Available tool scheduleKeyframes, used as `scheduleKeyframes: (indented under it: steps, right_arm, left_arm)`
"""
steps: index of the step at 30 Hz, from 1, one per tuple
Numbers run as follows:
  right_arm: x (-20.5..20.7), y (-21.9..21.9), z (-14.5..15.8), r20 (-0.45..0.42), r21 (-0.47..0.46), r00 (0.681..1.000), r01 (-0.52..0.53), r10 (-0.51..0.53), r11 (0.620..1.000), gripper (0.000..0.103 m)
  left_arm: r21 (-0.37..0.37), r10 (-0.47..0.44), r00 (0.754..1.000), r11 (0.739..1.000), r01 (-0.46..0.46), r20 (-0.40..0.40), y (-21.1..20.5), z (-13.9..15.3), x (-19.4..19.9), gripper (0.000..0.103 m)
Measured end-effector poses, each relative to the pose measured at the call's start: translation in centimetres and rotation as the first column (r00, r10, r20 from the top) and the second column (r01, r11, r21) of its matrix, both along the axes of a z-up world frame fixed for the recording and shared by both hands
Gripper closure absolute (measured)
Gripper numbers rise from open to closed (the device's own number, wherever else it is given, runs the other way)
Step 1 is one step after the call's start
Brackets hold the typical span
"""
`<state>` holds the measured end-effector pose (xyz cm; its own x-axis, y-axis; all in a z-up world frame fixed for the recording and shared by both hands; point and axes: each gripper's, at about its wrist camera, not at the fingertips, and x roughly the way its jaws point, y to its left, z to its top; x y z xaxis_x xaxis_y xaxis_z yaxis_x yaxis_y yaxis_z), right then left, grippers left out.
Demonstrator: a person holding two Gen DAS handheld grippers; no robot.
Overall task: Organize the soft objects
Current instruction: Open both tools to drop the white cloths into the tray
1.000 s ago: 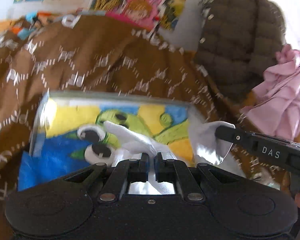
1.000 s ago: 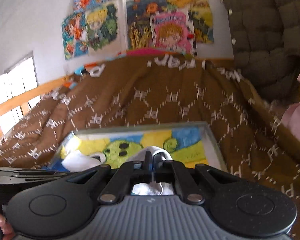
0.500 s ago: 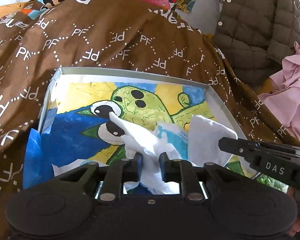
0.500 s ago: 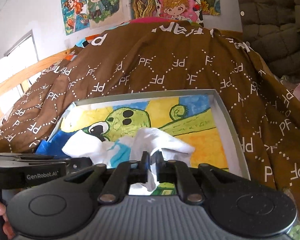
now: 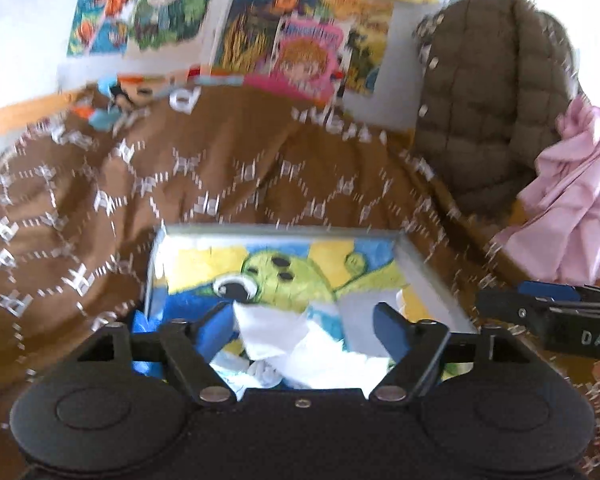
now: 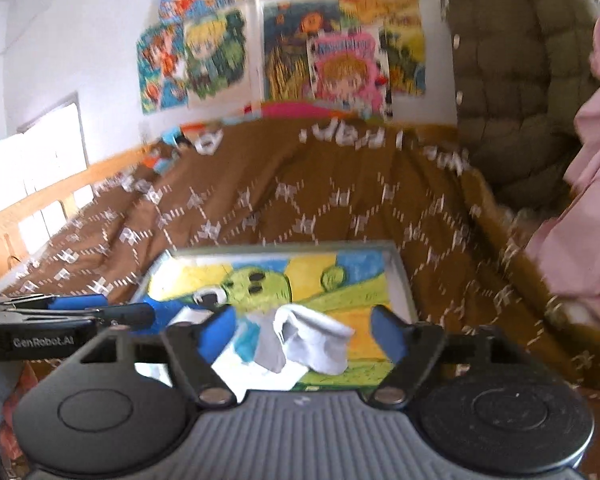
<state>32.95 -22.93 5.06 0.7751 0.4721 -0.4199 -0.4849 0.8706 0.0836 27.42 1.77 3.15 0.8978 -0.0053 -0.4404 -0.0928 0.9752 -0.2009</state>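
Opening wide now on both sides, vs pinched shut on the white cloth a sec ago; also pulling back + up from the tray, whole view blurring.

Left gripper (image 5: 308, 326): jaws opening, blue pads spread, gripping nothing, cloth lying loose below between them. Right gripper (image 6: 304, 330): same, jaws opening, clear of fabric.

White cloth (image 5: 296, 344): sitting crumpled inside the tray (image 5: 428, 276), at its near edge, partly covering the cartoon picture on the tray floor. Lying just ahead of and under both grippers, long axis running roughly across the tray, left to right. In the right wrist view, bunching toward the tray's near middle (image 6: 312, 340). Neither hand clearly nearer; left prob. a bit closer, judging by overlap.

Beyond the tray: brown blanket (image 5: 220, 184) under and around it, quilted jacket (image 5: 492, 92) off the tray's far right corner, pink garment (image 5: 572, 200) to the tray's right, likely next pick.
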Motion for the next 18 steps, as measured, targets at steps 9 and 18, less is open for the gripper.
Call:
scheduleKeyframes:
  steps: [9,18]
  right_arm:
    - [-8.0,-3.5,6.0,0.181,0.036,0.983,0.008,-0.015,0.999,0.000]
    - [-17.2,-5.6,8.2,0.319,0.037,0.948,0.014,-0.025,0.999,0.000]
  left_arm:
    - [-0.018,0.058,0.990,0.998,-0.056,0.129,-1.2,5.4,-8.2,0.001]
    - [-0.063,0.079,0.973,0.996,-0.067,0.217,-2.7,8.4,-17.3,0.001]
